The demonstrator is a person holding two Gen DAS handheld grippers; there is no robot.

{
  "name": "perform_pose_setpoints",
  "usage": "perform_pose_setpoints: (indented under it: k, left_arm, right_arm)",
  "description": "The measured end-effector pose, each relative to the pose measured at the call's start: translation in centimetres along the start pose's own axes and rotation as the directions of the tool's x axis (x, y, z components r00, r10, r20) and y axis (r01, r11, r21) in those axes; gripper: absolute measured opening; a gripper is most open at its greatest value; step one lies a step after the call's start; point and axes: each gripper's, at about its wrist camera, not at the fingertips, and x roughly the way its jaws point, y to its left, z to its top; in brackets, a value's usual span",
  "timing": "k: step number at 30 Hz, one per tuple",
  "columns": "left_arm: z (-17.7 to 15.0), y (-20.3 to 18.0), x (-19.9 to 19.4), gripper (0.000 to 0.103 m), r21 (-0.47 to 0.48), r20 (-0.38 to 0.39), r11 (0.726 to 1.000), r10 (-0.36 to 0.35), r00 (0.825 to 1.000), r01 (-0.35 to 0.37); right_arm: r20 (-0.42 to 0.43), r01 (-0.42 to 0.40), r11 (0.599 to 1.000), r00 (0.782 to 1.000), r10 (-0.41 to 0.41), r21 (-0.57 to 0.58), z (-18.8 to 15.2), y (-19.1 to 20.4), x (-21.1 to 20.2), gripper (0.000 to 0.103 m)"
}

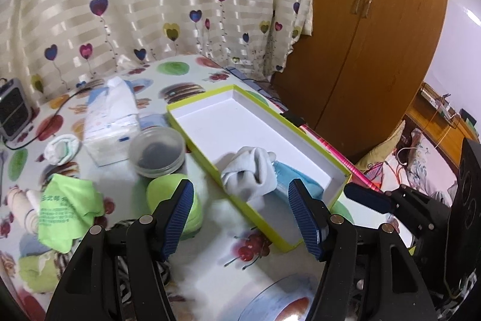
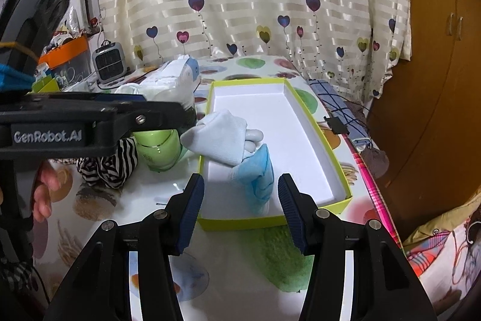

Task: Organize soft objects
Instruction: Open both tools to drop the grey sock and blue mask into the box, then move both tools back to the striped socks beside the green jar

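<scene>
In the left wrist view, the left gripper (image 1: 240, 194) stood wide open with nothing between its blue ribbed pads, hovering above the fruit-printed tablecloth (image 1: 216, 285). Just ahead, toward twelve o'clock, lay the shallow rectangular cardboard box with lime-green walls and a white inside (image 1: 258, 122). A rolled pale grey-white sock (image 1: 249, 173) draped over the box's near long wall, and a light blue sock (image 1: 303, 182) lay touching it inside the box. At ten o'clock of the gripper sat a round clear plastic jar (image 1: 157, 152), a white tissue pack (image 1: 108, 122) beyond it, and a small rolled white-and-green sock (image 1: 61, 151) further left. A bright green printed cloth (image 1: 69, 209) lay at nine o'clock, and a rounded lime-green item (image 1: 163, 188) sat behind the left finger. The right gripper (image 1: 368, 197) showed at three o'clock; I could not tell its opening from this side.

In the right wrist view, the right gripper (image 2: 240, 200) was likewise spread wide and held nothing, poised at the near short wall of the lime-green box (image 2: 318, 137). The pale sock (image 2: 222, 137) hung over the box's left wall at eleven o'clock, the blue sock (image 2: 258, 176) upright beside it, touching. A black-and-white striped fabric piece (image 2: 111, 167) and the rounded green item (image 2: 159, 149) lay outside the box at ten o'clock. The left gripper's black body (image 2: 90, 122) crossed the view at nine o'clock. A fuzzy green cloth (image 2: 279, 257) lay beneath the right finger.
</scene>
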Motion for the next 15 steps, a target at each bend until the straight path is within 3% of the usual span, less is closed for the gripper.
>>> perform_pose_setpoints:
  k: [15]
  left_arm:
    - [-3.6,3.6,-4.1,0.066,-0.041,0.025,0.993,0.113,0.993,-0.111]
  right_arm:
    - [0.049,-0.044,0.999,0.998,0.045,-0.019,0.4,3.7,-1.2,0.053]
